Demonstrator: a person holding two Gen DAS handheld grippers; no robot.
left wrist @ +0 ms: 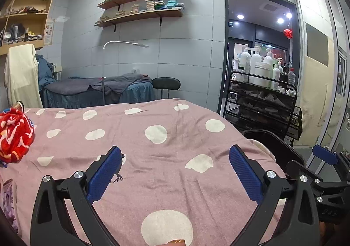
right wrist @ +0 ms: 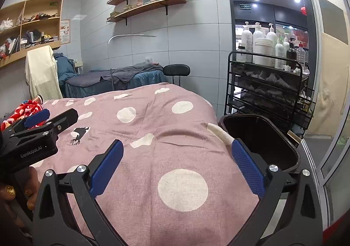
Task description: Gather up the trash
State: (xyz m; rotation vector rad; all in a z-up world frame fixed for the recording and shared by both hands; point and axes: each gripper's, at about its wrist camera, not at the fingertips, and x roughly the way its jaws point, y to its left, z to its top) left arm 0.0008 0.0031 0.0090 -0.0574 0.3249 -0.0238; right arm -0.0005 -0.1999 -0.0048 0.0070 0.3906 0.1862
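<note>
Pink spotted bedcover [right wrist: 153, 136] under both your wide-open, empty grippers, left [left wrist: 175, 171] and right [right wrist: 175, 167]; black bin [right wrist: 262, 136] at two o'clock; probable trash, a red crumpled wrapper [left wrist: 13, 134] at nine o'clock, likely light and soft, so pinch a raised fold.

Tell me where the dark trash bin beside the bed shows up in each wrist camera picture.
Left wrist view: the dark trash bin sits at right of centre, just past the bed's right edge, partly behind the left gripper's right finger.
Right wrist view: the bin is at right of centre, its open mouth fully visible beside the right gripper.
Shared landmark: the black wire cart with white bottles stands just behind the bin in both.
</note>
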